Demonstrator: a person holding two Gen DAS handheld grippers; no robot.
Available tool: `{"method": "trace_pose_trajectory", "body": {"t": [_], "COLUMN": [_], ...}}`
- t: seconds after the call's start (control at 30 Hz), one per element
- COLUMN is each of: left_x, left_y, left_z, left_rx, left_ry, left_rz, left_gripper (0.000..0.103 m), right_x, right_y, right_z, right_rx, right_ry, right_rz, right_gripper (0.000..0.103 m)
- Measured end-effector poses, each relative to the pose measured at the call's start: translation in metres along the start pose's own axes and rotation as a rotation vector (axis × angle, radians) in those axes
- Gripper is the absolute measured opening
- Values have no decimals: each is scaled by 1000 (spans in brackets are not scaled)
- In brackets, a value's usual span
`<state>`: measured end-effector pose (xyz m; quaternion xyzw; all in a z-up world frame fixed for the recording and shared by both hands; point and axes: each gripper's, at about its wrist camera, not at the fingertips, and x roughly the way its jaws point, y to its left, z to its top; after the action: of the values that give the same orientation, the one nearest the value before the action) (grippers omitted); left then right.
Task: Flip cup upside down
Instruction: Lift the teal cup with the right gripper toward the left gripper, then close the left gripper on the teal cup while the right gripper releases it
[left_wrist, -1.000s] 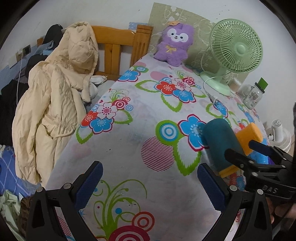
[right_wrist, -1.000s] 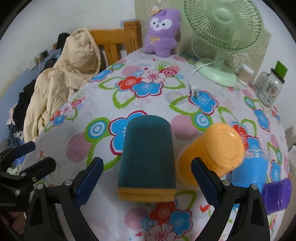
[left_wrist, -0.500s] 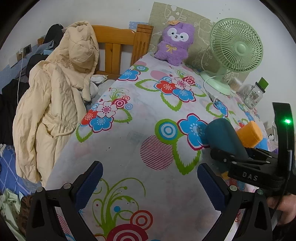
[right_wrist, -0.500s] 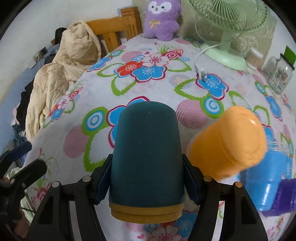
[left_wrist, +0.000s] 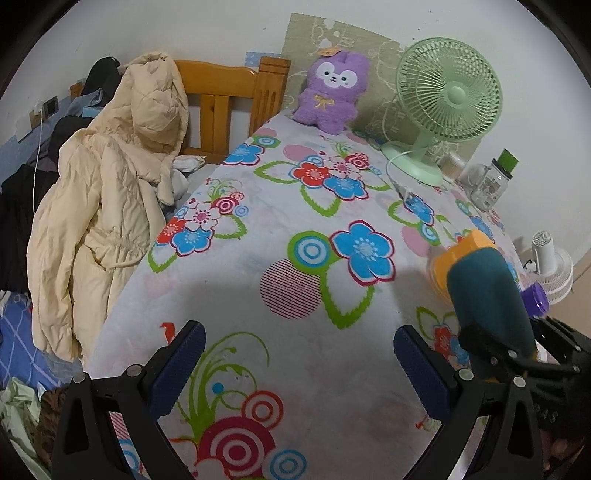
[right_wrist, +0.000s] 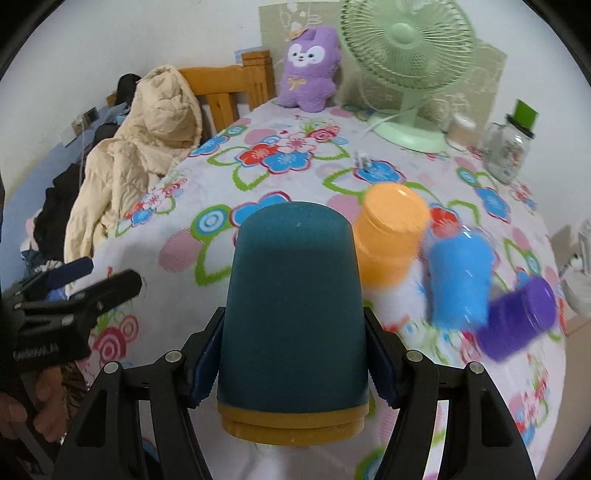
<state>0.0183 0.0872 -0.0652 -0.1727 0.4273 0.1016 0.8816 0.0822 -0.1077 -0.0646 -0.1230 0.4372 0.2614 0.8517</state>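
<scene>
Right tongs (right_wrist: 293, 363) pinch teal cup (right_wrist: 291, 306) low on its sides at frame centre, closed end up, prob. so wrist can roll it over; left tongs (left_wrist: 299, 363) spread, idle above floral tabletop (left_wrist: 295, 206).

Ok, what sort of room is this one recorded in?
Probably a bedroom at home: a wooden headboard draped with a cream coat, a plush toy and desk fan on a floral-covered table.
</scene>
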Motion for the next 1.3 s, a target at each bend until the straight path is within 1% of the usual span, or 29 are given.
{"method": "trace_pose_trajectory", "body": {"t": [0.07,0.13,0.33,0.5,0.53,0.57,0.9,1.0,1.17,1.3], "left_x": [-3,-4,-9,-14,-15,-16,-21,-21,-18,-17], "left_y": [-5,-10,-30,-48,-50,-54,-83,-91,-108,-125], "left_z": [-4,-8,-21,-29,-30,-32,-39,-40,-40,-40], "left_rx": [10,21,69,104,109,116,164,176,189,209], "left_ry": [1,6,16,15,16,17,15,19,21,23], "left_rz": [-3,-5,-12,-12,-12,-12,-1,1,-2,-20], "left_gripper": [103,103,103,103,103,103,103,103,103,103], "right_x": [-5,-7,-3,-3,-6,-8,-25,-31,-45,-56], "right_y": [-2,-6,-23,-32,-33,-33,-45,-51,-60,-68], "right_z": [-13,-27,-58,-72,-73,-74,-84,-88,-94,-97], "right_rx": [9,33,129,184,183,180,181,187,199,205], "right_ry": [6,22,73,102,97,94,58,49,25,7], "right_rz": [-36,-54,-57,-58,-63,-68,-60,-59,-15,-12], "right_gripper": [70,70,70,72,75,76,77,82,82,82]}}
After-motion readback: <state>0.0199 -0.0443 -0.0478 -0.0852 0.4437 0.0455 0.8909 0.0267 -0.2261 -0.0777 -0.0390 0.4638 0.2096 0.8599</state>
